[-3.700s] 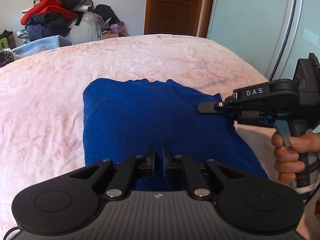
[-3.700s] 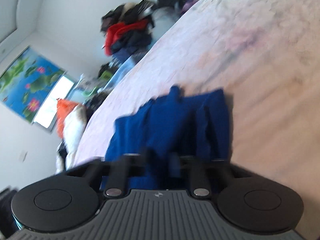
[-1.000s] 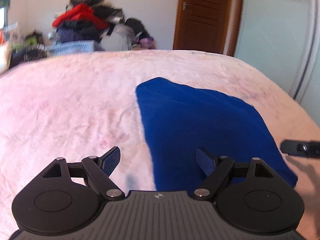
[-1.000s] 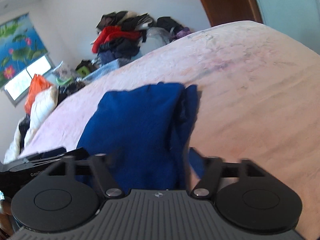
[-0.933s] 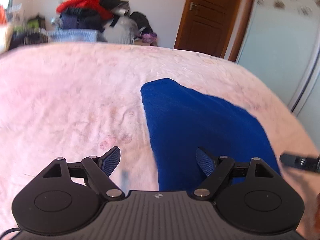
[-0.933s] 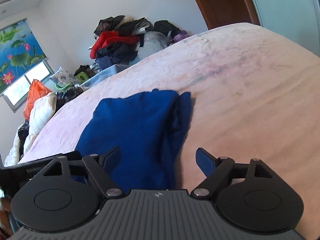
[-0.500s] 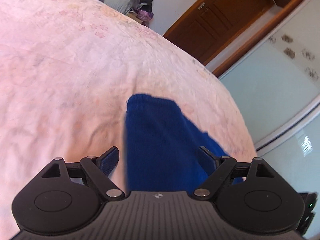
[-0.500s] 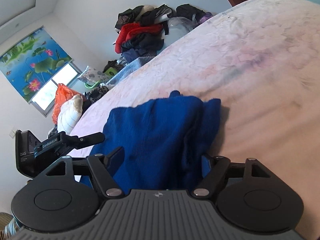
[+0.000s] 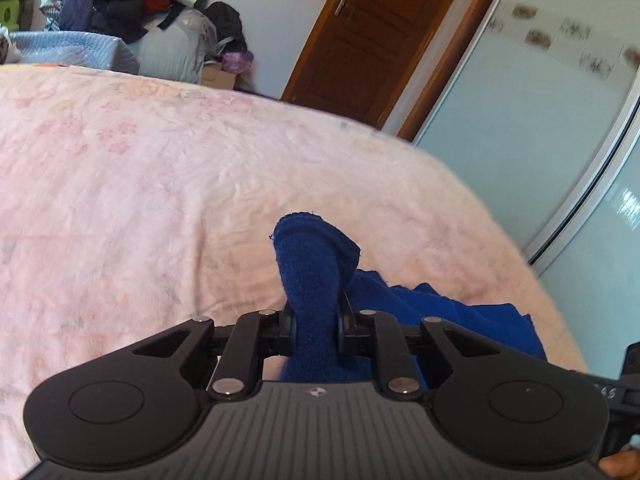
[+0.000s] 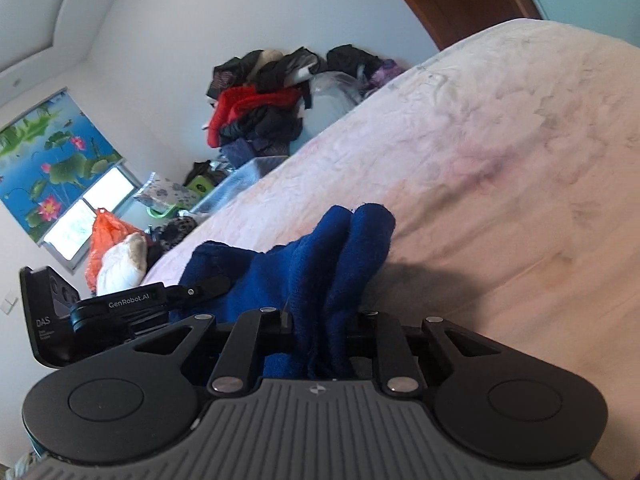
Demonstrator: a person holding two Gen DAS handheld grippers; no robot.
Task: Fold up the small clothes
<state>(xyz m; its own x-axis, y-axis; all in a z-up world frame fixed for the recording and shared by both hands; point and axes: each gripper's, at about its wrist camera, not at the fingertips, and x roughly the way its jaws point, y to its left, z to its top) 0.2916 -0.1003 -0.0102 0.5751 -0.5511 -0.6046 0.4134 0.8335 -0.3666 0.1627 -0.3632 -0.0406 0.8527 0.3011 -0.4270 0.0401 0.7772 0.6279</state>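
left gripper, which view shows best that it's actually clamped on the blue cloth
The left wrist view: the left gripper is shut on a bunched fold of the blue cloth. The right wrist view shows it only side-on against the cloth.

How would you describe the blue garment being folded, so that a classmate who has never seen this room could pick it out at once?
Start at the wide pink bedspread that fills the room's middle. On it lies the blue garment, pinched in the jaws of both the left gripper and the right gripper. It is the only deep blue cloth on the bed.
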